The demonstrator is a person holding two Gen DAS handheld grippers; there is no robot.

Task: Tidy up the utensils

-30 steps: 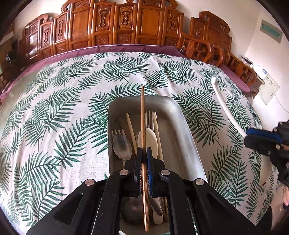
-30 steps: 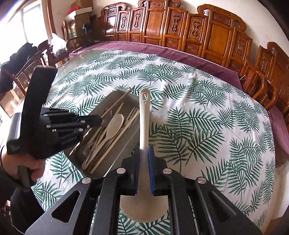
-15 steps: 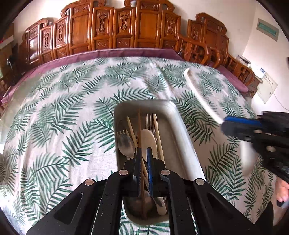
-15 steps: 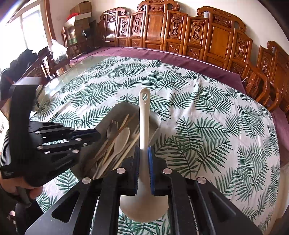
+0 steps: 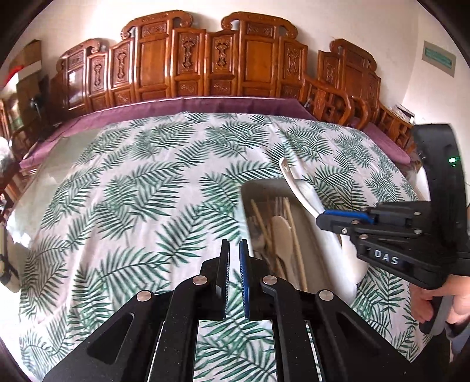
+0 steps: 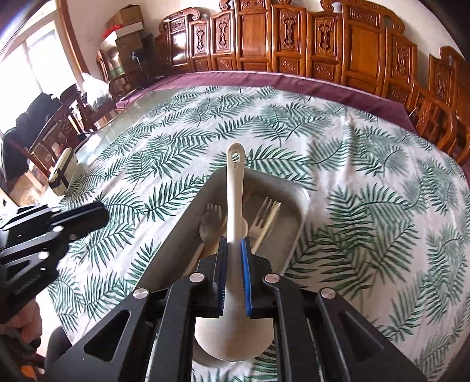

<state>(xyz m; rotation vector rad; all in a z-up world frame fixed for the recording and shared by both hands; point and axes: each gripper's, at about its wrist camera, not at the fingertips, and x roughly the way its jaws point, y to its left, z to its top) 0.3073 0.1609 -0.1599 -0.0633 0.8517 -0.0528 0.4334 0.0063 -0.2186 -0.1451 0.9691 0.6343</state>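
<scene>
Fern-print tablecloth (image 5: 141,188) over purple cloth (image 6: 293,80); carved wooden chairs (image 5: 205,58); cardboard boxes (image 6: 124,17).

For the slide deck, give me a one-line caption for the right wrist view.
Right gripper holds a white ladle by its handle above the metal tray of utensils on a palm-leaf tablecloth.

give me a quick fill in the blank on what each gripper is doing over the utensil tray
1. The right hand-held gripper is shut on a white ____.
2. The left hand-held gripper holds ____ between its fingers.
3. The forks and wooden chopsticks lie inside the metal ____.
4. The tablecloth is printed with green ____.

Missing words: ladle; nothing; tray; leaves
</scene>
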